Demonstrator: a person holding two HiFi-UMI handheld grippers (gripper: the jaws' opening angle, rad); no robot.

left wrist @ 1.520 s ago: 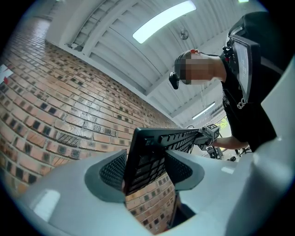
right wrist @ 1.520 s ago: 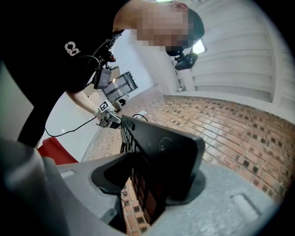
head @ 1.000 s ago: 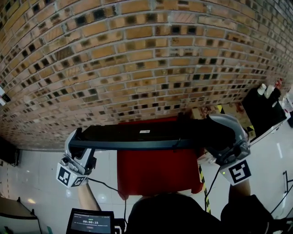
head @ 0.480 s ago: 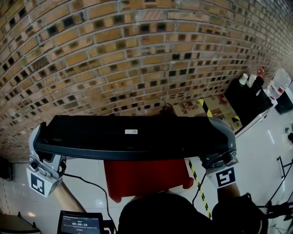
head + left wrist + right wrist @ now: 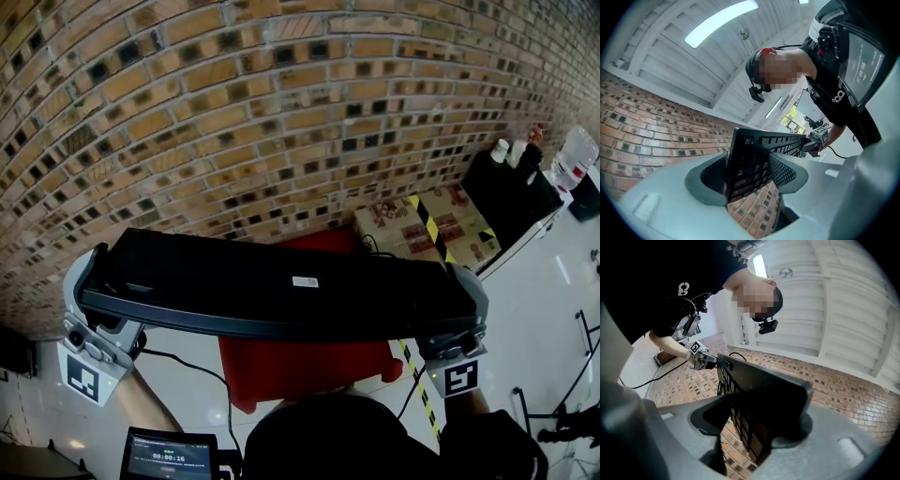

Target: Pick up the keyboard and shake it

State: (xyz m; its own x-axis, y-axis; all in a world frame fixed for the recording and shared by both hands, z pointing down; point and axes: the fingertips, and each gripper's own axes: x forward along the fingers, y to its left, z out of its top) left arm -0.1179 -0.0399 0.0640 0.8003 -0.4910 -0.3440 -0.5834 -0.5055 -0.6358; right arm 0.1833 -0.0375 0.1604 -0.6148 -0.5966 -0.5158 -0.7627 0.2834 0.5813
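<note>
A black keyboard (image 5: 281,281) hangs in the air in front of the brick wall, its underside with a small white label facing up. My left gripper (image 5: 92,277) is shut on its left end, and my right gripper (image 5: 466,298) clamps the right end, its jaws opening slightly. In the left gripper view the keyboard (image 5: 752,161) runs edge-on between the meshed pads (image 5: 780,168). From the right gripper view the keyboard (image 5: 764,390) still sits between the jaws, with the right pad pressed on it. The keyboard's left end stands a little higher than its right end.
A red seat (image 5: 309,361) stands below the keyboard. Cardboard boxes with yellow-black tape (image 5: 427,220) lie at the right, beside a black table with bottles (image 5: 520,183). A small screen (image 5: 169,457) and a cable (image 5: 192,366) are at the lower left.
The keyboard has swung from a thin edge-on view to showing its broad underside, and its right end has dropped lower than the left. Both grippers still hold its ends.
</note>
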